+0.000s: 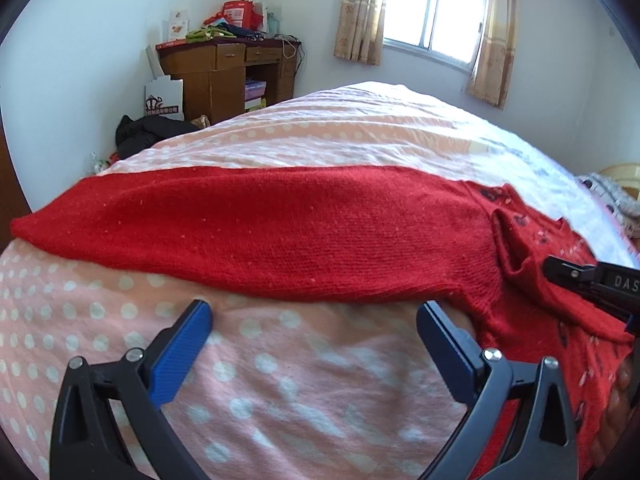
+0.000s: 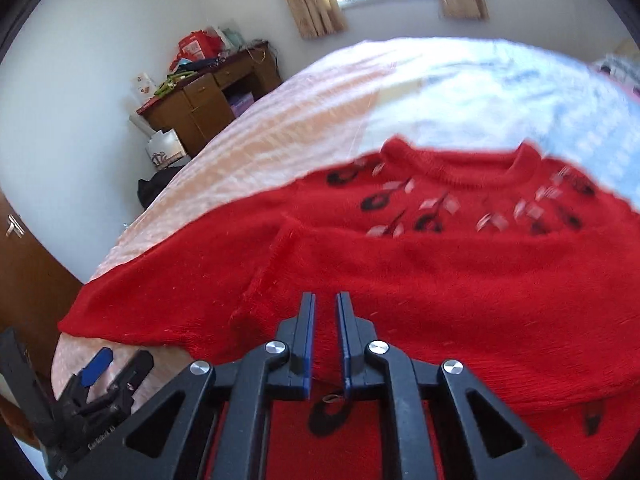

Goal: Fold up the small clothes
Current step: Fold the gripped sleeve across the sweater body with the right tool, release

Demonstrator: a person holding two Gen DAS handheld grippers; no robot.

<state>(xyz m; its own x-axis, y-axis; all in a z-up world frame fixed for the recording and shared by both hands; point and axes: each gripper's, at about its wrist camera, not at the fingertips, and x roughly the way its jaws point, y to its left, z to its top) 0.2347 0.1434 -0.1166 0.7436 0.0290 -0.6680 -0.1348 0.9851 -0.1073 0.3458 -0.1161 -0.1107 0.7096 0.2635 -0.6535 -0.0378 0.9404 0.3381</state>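
While the red sweater (image 2: 460, 280) lies spread front-up on the bed (image 1: 300, 380), its round collar on the far side toward the window (image 1: 436, 8) and its black flower pattern showing below the neck, one long sleeve (image 1: 260, 236) stretches straight out from the body, flat on the polka-dot bedding. Beside the sweater's armpit, the right tongs (image 2: 325, 340) are nearly closed, and a raised ridge of knit near the armpit seam appears pinched between them, though the contact itself is partly hidden; the left camera shows red fabric bunched up at their tip. The left tongs (image 1: 314, 316) stand wide open, holding nothing, hovering over bare bedding just on the near side of the sleeve. Folding looks barely begun: the sleeve is still fully extended, the body unfolded, and no crease is set. Bringing the sleeves in and folding the body all appear to remain. Beyond the sweater, a cluttered wooden desk (image 1: 228, 72) stands against the far wall.
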